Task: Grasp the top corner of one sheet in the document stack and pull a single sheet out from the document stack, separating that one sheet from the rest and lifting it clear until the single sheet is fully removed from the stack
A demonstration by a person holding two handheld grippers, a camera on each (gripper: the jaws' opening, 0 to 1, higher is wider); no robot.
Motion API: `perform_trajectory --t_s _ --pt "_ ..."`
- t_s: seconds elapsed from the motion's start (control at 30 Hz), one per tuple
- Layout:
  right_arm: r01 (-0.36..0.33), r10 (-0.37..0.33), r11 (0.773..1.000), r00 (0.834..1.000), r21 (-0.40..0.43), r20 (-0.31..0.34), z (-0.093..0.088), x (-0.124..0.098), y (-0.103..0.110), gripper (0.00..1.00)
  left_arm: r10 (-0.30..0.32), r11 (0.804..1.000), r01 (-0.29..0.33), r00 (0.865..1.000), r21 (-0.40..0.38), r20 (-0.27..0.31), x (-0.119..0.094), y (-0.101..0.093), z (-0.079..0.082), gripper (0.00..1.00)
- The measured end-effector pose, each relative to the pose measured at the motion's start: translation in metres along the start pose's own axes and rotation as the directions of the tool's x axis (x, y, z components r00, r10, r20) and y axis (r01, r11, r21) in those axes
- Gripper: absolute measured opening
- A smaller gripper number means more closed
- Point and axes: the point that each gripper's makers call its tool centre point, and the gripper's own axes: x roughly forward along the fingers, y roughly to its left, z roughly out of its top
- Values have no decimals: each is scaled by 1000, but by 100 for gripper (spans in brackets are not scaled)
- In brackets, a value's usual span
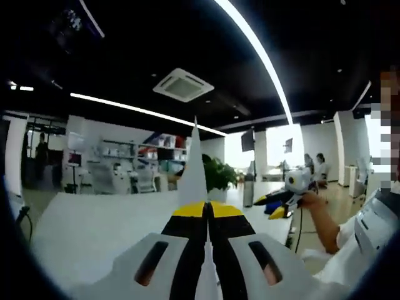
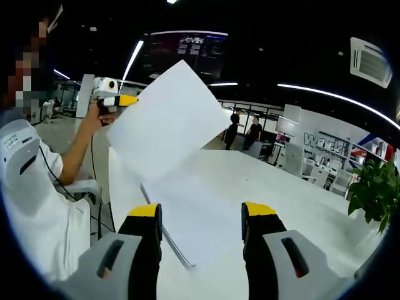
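The left gripper pinches a single sheet lifted clear above the table, the right gripper spread empty, so removal looks complete.

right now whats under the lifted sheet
The sheet, pinched by the left gripper, hangs above the white table. A thin grey strip lies below; the sheet hides the room behind.

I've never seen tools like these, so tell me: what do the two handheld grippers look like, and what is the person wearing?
Each gripper has a pale grey-white body with dark oval slots, and two black jaws capped in yellow. That goes for the left gripper and the right gripper. Seen from across, the left gripper is a white handheld unit with a yellow tip. The person wears a white short sleeve, and a thin dark cable hangs nearby.
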Motion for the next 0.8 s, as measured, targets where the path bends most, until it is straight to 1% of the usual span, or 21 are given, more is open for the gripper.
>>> perform_trajectory --t_s 0.07,0.13,0.2,0.27,0.33,0.4,0.43,0.47,0.53,0.6,0.63,0.73,0.77,0.8 --pt "0 0 1000 1000 1 -1 0 0 0 51 3 1000 -2 1000 -9 23 -5 2 7 2" --pt "-1 1 1000 1000 0 -3 0 1 0 51 15 1000 -14 999 -14 31 -10 7 9 2" --pt "-4 4 1000 1000 -3 -5 -1 1 0 51 42 999 -41 999 -28 34 -13 17 10 2" --pt "-5 5 1000 1000 -5 -6 -1 1 1 51 59 997 -58 998 -43 23 -16 27 7 2" --pt "-5 5 1000 1000 -6 -6 0 1 1 51 101 993 -99 995 -70 23 -20 44 4 2" --pt "-3 3 1000 1000 -5 -7 -1 0 1 51 130 987 -129 992 -101 4 -24 62 -3 2" --pt "-3 3 1000 1000 -5 -7 -1 1 1 51 155 983 -154 988 -103 -4 -25 72 -6 2" --pt "-3 3 1000 1000 -5 -9 -1 1 0 51 175 979 -178 984 -98 -34 -27 82 -13 2" --pt "-2 2 1000 1000 -5 -10 -1 1 0 51 241 962 -246 969 -116 -56 -32 104 -22 2" --pt "-1 1 1000 1000 -4 -12 -2 1 0 51 264 953 -275 959 -125 -99 -33 117 -36 2" --pt "-1 1 1000 1000 -4 -12 -2 1 0 51 278 948 -291 954 -128 -108 -34 122 -40 2" --pt "-2 1 1000 1000 -4 -14 -2 1 0 51 340 925 -361 925 -116 -168 -38 146 -60 2" --pt "-2 2 1000 1000 -5 -14 -2 1 0 51 356 917 -380 916 -120 -184 -39 151 -65 2" --pt "-3 3 1000 1000 -5 -15 -2 1 1 51 376 907 -406 901 -116 -216 -41 159 -73 2"
